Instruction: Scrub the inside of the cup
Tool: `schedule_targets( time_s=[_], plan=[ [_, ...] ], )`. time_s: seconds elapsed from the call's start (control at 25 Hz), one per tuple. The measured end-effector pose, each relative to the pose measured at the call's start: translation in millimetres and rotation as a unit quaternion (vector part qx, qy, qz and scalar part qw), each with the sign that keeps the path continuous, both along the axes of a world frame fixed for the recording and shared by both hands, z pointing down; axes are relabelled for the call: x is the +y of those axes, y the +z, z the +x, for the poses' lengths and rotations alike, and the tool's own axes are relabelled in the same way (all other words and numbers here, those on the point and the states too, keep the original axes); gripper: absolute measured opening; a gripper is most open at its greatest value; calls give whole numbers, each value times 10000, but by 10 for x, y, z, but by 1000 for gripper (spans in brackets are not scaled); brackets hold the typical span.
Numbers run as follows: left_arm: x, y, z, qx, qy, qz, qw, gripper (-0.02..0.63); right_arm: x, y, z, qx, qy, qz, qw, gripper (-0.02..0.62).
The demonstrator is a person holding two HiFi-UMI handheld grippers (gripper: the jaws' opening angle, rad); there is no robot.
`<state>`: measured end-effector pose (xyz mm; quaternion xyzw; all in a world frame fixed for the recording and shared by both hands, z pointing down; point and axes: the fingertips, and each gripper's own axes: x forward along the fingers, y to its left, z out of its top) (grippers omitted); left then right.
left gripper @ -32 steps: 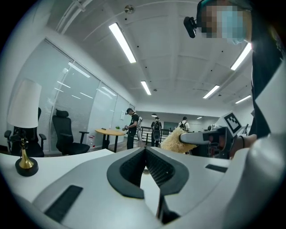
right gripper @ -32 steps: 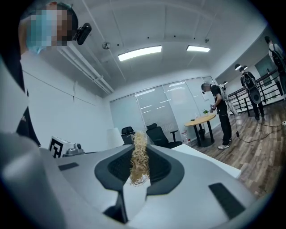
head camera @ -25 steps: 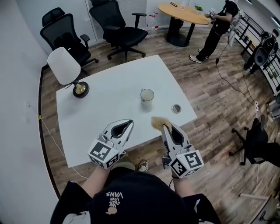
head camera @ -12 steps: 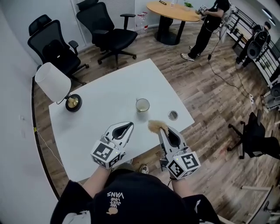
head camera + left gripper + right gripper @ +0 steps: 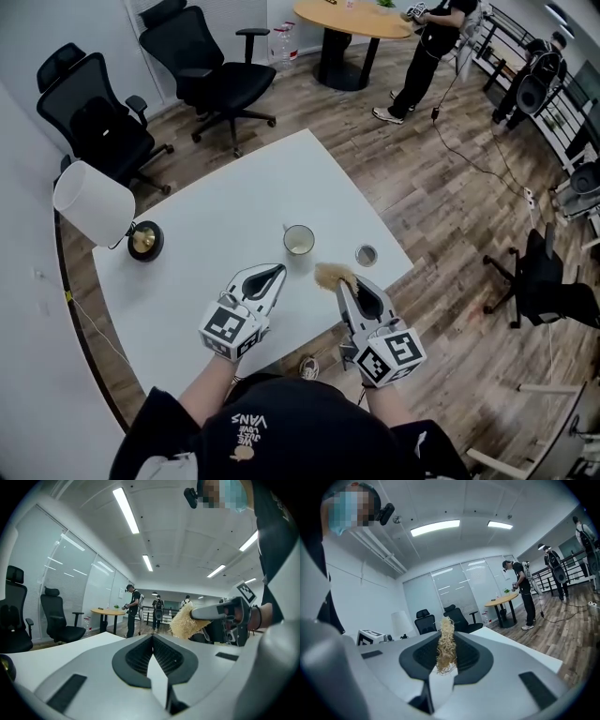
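Cup point(image 5: 299, 240) first: upright, mouth up, mid-frame on the white table point(image 5: 206, 216). Our right gripper point(image 5: 345, 283) is clamped on the straw-coloured scrubber point(image 5: 330, 274). Our left gripper point(image 5: 273, 271) is closed, nothing in it. From both tips the cup lies up-frame, between them, with the scrubber near its lower right, not touching.
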<state>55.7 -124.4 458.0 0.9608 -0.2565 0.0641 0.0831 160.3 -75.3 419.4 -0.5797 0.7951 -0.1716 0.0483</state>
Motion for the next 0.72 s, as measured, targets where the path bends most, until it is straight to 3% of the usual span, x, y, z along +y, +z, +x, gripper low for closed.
schedule_targets(
  time_s=[0.24,0.48,0.72],
  plan=[
    [-219,293,51,-254,37,-176,9995,11,-150,114,2,-10,40,-161,9999,71],
    [-347,422,162,-283,296,-10,9992,17,-260,180,33,-23,82,-280,9996,71],
    [-417,638,232,-386,366,-122,9985,134,-298,273,11,-22,68,-385,9992,71]
  ],
)
